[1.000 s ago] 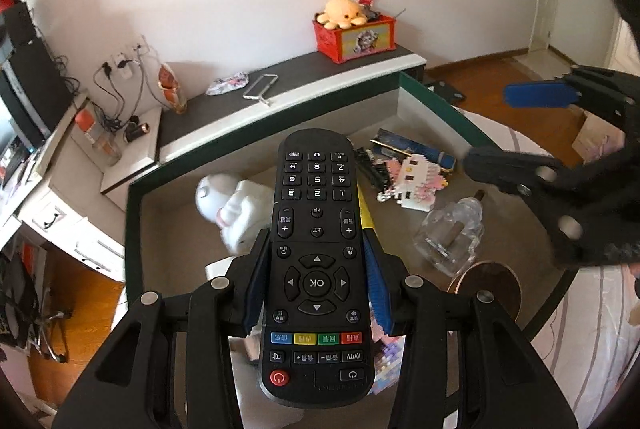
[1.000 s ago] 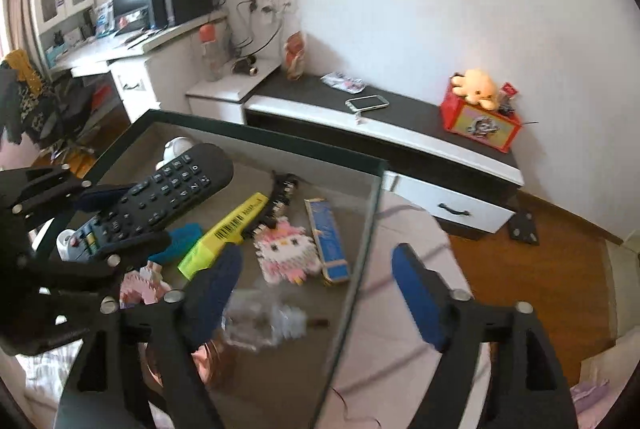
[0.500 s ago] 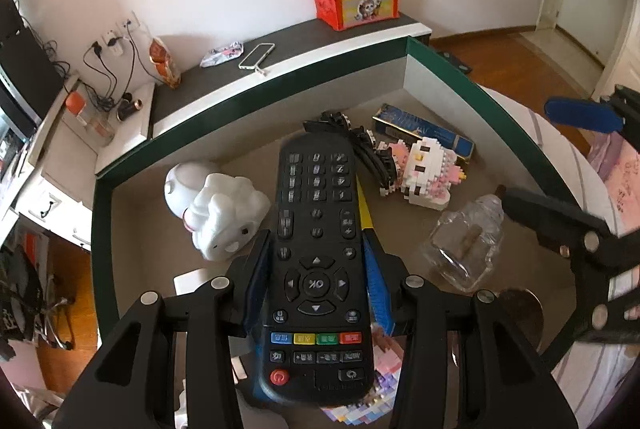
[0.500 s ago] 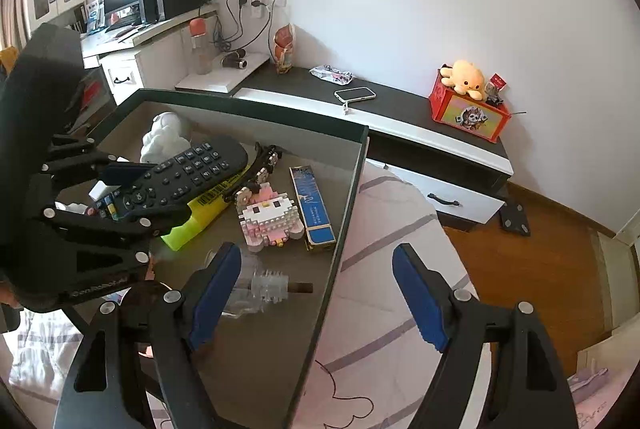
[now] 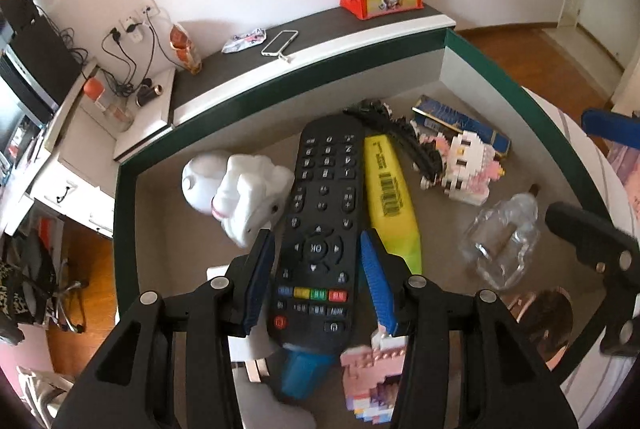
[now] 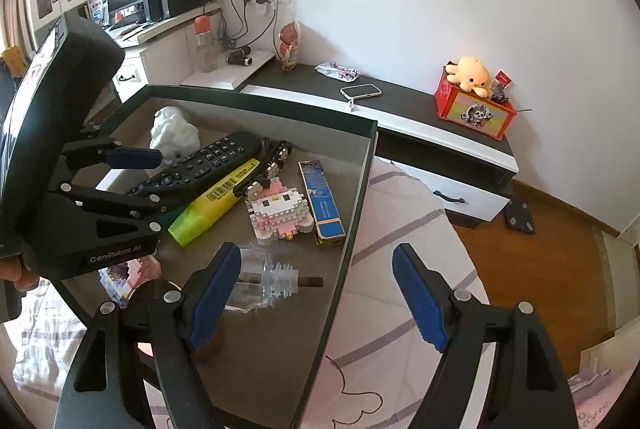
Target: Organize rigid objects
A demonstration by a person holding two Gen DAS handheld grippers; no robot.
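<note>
The left gripper (image 5: 318, 273) has its blue-padded fingers (image 5: 259, 277) slightly parted on either side of the long black remote control (image 5: 324, 225); whether the pads still press it cannot be told. The remote lies inside the green-rimmed tray (image 5: 124, 229), just beside the yellow highlighter marker (image 5: 390, 197) and the white plush toy (image 5: 240, 189). The right gripper (image 6: 316, 293) has its fingers spread wide and empty over the tray's near edge, one pad above the clear plastic bottle (image 6: 264, 283). Bare tray floor shows near the right rim. Compared with a second ago, the remote has come down among the objects and the left fingers have loosened.
</note>
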